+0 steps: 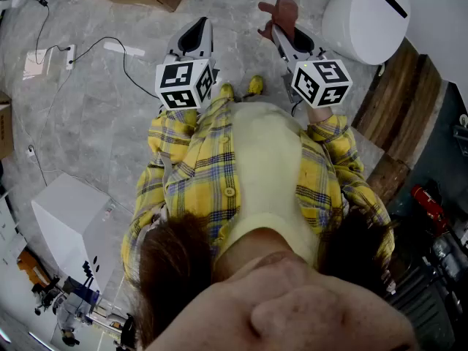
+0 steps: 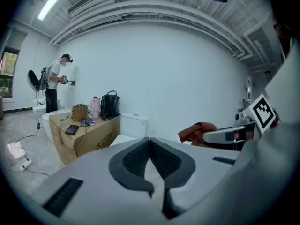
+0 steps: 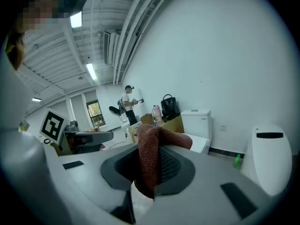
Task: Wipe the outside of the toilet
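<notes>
Rust-brown terry cloth (image 3: 150, 158) is pinched in my right gripper (image 1: 281, 34); my left gripper (image 2: 150, 146) is closed on nothing. The rounded white toilet with a black slot (image 1: 365, 17) stands just right of the cloth, nearer my right gripper.

The toilet (image 1: 363, 19) is cut off by the head view's top edge. Left of it, the lower end of the cloth (image 1: 282, 11) is hidden between the jaws of the right gripper (image 1: 281, 35).
</notes>
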The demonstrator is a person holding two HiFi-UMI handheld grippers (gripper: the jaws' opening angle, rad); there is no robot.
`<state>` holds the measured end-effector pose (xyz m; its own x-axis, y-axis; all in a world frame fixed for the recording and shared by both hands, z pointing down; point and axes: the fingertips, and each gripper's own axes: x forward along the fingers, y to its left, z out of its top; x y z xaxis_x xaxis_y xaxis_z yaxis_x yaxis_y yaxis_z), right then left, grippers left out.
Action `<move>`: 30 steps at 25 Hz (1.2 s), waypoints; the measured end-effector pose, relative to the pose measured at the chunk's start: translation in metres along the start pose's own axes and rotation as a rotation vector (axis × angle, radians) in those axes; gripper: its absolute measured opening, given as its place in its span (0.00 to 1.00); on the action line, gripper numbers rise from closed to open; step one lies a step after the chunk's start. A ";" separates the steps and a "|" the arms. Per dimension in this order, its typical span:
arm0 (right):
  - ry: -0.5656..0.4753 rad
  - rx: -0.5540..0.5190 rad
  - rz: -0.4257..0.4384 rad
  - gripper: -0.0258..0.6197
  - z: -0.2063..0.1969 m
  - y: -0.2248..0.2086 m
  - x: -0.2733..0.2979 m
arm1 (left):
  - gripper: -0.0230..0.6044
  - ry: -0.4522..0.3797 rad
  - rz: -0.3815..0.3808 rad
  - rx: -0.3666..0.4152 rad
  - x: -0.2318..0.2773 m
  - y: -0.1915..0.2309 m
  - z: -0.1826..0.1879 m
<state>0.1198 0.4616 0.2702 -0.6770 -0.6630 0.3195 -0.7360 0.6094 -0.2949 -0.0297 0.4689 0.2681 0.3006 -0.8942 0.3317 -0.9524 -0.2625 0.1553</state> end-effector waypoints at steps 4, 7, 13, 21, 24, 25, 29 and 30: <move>0.003 0.002 0.006 0.16 0.000 -0.002 0.006 | 0.05 0.005 0.002 -0.021 0.005 0.005 -0.002; 0.005 0.016 0.021 0.16 0.001 -0.008 0.007 | 0.05 0.006 0.008 -0.030 0.011 0.004 -0.003; 0.018 0.030 0.034 0.16 0.003 -0.027 0.010 | 0.05 0.014 0.016 -0.049 0.028 -0.003 -0.004; 0.027 0.036 0.060 0.16 0.009 -0.067 0.015 | 0.05 0.017 0.040 -0.043 0.064 -0.018 0.003; 0.033 0.034 0.065 0.16 0.013 -0.081 0.017 | 0.05 0.016 0.040 -0.044 0.075 -0.025 0.006; 0.035 0.034 0.068 0.16 0.015 -0.085 0.018 | 0.05 0.015 0.042 -0.046 0.078 -0.026 0.007; 0.048 0.037 0.093 0.16 0.017 -0.090 0.026 | 0.05 0.028 0.066 -0.064 0.084 -0.022 0.006; 0.054 0.038 0.096 0.16 0.017 -0.092 0.028 | 0.05 0.034 0.071 -0.068 0.086 -0.021 0.004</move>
<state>0.1685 0.3795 0.2910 -0.7445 -0.5773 0.3354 -0.6676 0.6518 -0.3600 0.0160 0.3956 0.2894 0.2356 -0.8966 0.3749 -0.9658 -0.1730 0.1932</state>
